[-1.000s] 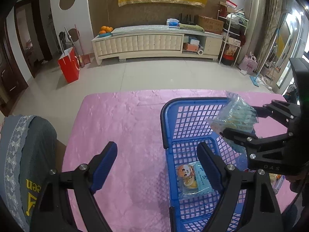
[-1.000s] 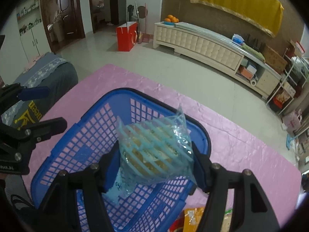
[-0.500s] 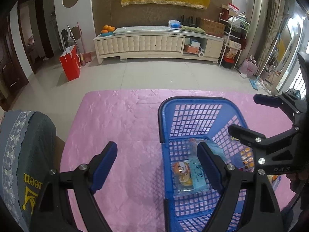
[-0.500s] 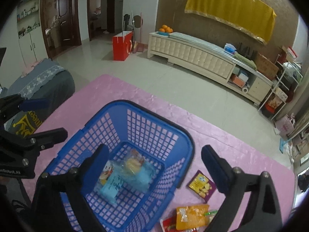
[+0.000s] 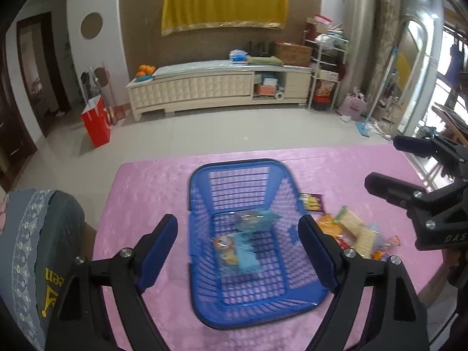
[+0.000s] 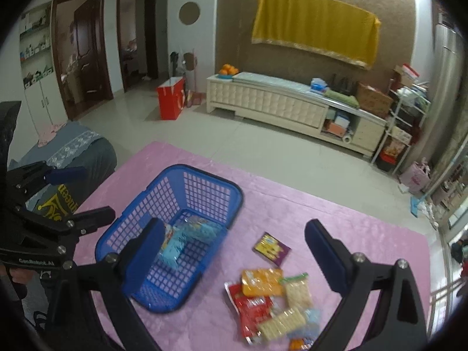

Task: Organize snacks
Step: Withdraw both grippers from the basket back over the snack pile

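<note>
While empty, jaws above basket (image 5: 234, 172)

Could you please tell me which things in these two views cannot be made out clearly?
- Blue plastic lattice basket: motion blur smears its near rim in the left wrist view.
- Pale blue snack packets in the basket: the right wrist view's own finger covers part of them, and their print is unreadable.
- Loose pile of snack packets on the pink tablecloth: its near end is blurred and runs off the bottom edge.
</note>
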### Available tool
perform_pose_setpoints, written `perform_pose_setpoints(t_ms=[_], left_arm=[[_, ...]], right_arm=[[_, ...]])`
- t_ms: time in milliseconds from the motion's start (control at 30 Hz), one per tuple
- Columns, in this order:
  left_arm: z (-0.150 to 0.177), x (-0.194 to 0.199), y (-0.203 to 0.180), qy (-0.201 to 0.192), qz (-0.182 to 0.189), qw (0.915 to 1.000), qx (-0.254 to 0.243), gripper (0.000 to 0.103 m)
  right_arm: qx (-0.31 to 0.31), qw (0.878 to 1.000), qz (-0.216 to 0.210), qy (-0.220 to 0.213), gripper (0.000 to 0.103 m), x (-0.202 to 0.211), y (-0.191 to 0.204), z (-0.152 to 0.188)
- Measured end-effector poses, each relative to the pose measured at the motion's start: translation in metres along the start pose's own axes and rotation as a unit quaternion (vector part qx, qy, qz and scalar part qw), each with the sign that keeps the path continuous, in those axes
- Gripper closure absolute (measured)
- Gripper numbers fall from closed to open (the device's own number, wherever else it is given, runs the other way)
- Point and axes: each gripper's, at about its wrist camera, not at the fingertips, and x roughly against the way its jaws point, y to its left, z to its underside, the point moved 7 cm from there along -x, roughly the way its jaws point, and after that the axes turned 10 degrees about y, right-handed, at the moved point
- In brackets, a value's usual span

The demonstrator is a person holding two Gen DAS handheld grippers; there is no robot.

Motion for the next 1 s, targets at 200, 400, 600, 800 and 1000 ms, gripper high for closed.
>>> perform_pose_setpoints(t_ms=[200,400,600,800,1000], left_arm=[[0.005,0.025,-0.053,-0.013,0.014,0.9994,-0.029,0.02],[0.012,0.031,-0.104,-0.011,0.024,0.9979,-0.06,0.02],[0.021,0.019,-0.15,-0.003,0.048,0.9956,-0.08,0.02],[0.033,-0.011,-0.189,0.02,0.064,0.9927,-0.101,0.02],[0.046,-0.048,-0.222,0.051,0.067,0.9871,-0.136,0.02]], right_arm=[[-0.031,0.999,0.015,-0.008,0.005,0.039,-0.031,0.032],[-0.063,0.998,0.03,0.002,0.005,0.054,-0.062,0.072],[-0.092,0.995,0.039,0.012,0.005,0.058,-0.094,0.109],[-0.11,0.992,0.05,0.021,0.005,0.051,-0.117,0.139],[-0.127,0.989,0.054,0.047,0.005,0.025,-0.142,0.173]])
